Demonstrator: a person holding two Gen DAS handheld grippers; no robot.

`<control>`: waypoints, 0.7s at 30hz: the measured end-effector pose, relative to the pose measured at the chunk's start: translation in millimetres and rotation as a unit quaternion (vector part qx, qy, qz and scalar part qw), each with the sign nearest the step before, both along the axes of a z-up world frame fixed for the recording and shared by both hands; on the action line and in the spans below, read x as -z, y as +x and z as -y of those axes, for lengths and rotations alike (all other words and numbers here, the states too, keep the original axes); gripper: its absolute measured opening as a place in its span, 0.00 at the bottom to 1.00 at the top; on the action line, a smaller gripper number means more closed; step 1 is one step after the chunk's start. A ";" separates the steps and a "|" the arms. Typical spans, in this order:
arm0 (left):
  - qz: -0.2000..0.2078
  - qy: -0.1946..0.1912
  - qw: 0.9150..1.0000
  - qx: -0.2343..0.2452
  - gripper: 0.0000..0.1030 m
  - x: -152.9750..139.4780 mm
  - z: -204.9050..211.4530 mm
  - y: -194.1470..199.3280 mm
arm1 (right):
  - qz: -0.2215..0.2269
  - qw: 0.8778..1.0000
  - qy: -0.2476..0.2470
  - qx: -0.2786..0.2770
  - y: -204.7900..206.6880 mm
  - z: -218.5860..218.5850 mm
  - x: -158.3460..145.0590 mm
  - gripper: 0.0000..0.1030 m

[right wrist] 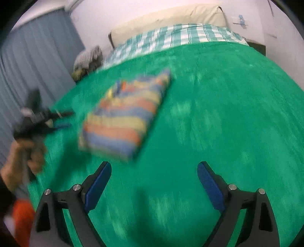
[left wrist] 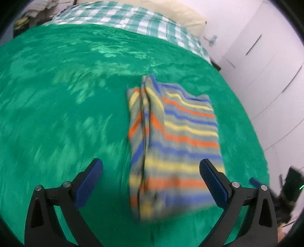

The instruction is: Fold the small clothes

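The striped garment [left wrist: 172,136] is lying folded into a neat rectangle on the green blanket [left wrist: 57,114], with the checked sheet [left wrist: 133,17] further up the bed beyond it. Left gripper [left wrist: 151,182] is spread wide just above the garment's near edge, nothing pinched. Right gripper [right wrist: 154,184] sits just off the garment's right side over bare blanket, also wide apart and empty.

We see a folded striped garment [left wrist: 176,136] of soft matt knit cloth lying on a green blanket [left wrist: 62,117] with a plush, faintly sheeny pile. Our grippers' fingers [left wrist: 213,182] look like matt black plastic with ribbed blue pads and shiny metal pins.
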State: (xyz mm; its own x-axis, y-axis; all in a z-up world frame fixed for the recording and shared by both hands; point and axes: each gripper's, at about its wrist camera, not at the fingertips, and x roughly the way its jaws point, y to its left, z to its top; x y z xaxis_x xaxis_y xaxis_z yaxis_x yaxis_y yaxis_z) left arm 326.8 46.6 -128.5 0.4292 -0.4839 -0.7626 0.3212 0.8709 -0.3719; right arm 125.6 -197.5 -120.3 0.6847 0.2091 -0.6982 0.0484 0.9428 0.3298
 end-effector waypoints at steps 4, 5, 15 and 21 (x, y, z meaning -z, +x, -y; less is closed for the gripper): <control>-0.016 0.043 0.999 -0.009 0.98 23.4 20.6 40.2 | 0.002 0.998 0.070 -0.007 78.4 6.6 5.7 0.88; -0.025 0.054 0.998 -0.010 0.98 32.4 22.3 46.7 | -0.006 0.996 0.087 -0.009 96.9 7.1 13.8 0.88; -0.043 -0.009 0.999 0.006 0.16 49.9 16.7 45.3 | -0.080 0.990 0.106 -0.045 174.8 -25.2 65.6 0.28; 0.030 -0.028 0.999 0.010 0.16 -12.5 4.8 31.2 | 0.001 0.997 0.029 -0.070 164.7 -52.9 -2.7 0.24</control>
State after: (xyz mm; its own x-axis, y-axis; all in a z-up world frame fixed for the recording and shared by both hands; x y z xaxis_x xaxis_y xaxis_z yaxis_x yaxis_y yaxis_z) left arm 357.9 41.8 -116.0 0.4635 -0.5338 -0.7073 0.3624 0.8426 -0.3984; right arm 290.3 -144.6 -117.6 0.6473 0.3423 -0.6810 -0.0827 0.9198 0.3836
